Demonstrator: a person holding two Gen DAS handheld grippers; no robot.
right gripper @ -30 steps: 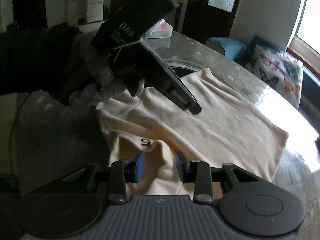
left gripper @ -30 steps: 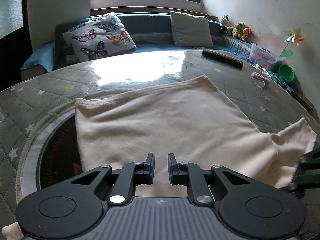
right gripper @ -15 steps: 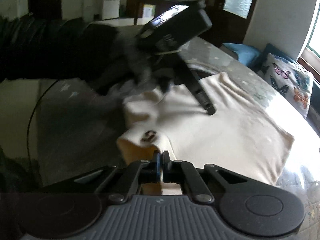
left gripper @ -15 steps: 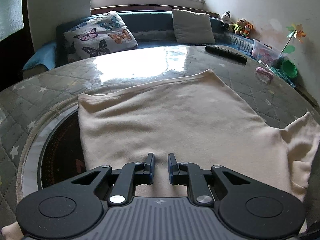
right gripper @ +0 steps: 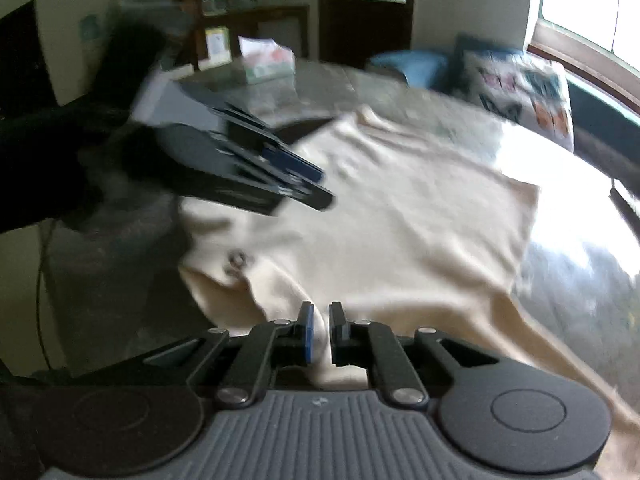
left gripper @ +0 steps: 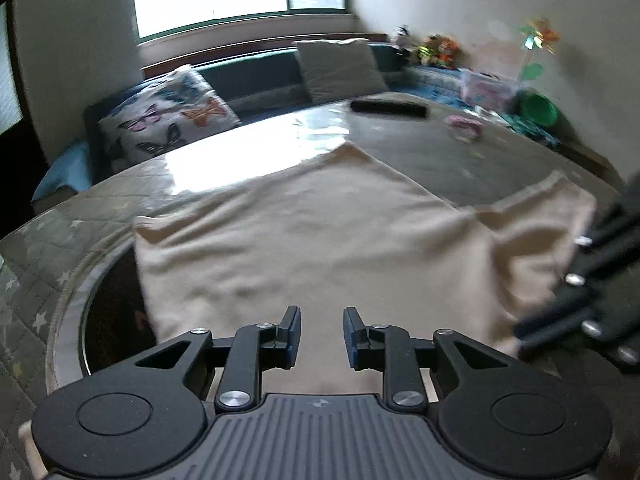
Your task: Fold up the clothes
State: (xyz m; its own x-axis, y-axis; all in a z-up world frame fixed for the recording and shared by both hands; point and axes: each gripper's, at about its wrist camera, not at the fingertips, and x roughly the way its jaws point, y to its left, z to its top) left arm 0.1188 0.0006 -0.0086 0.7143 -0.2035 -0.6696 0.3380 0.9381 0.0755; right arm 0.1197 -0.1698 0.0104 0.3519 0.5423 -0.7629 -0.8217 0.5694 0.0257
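Left gripper [left gripper: 321, 330] of mine is hanging just above the near edge of the cream shirt [left gripper: 312, 240], jaws apart and opening right now, with nothing pinched between them; the cloth simply lies flat underneath. Right gripper [right gripper: 319, 330] is a different story: its jaws have a fold of that same shirt bunched up between them, pads almost together, though they're easing apart a little, and the fabric fills the narrow gap. From the left camera I can see my right gripper coming in from the right edge, over the shirt's sleeve end. From the right camera my left gripper shows up blurry, with a dark sleeve [right gripper: 36, 160] behind it, hovering over the far side of the shirt. That shirt is spread across the round table [left gripper: 500, 160], whose quilted star-pattern cover sits under a glossy sheet, and one corner overhangs the dark inset circle [left gripper: 108, 312] in the tabletop. Further back on the table sit a black remote-looking bar [left gripper: 388, 109] and a small pink thing [left gripper: 464, 124]. Butterfly cushion [left gripper: 168, 120] and a grey cushion [left gripper: 340, 68] sit on the bench under the window.
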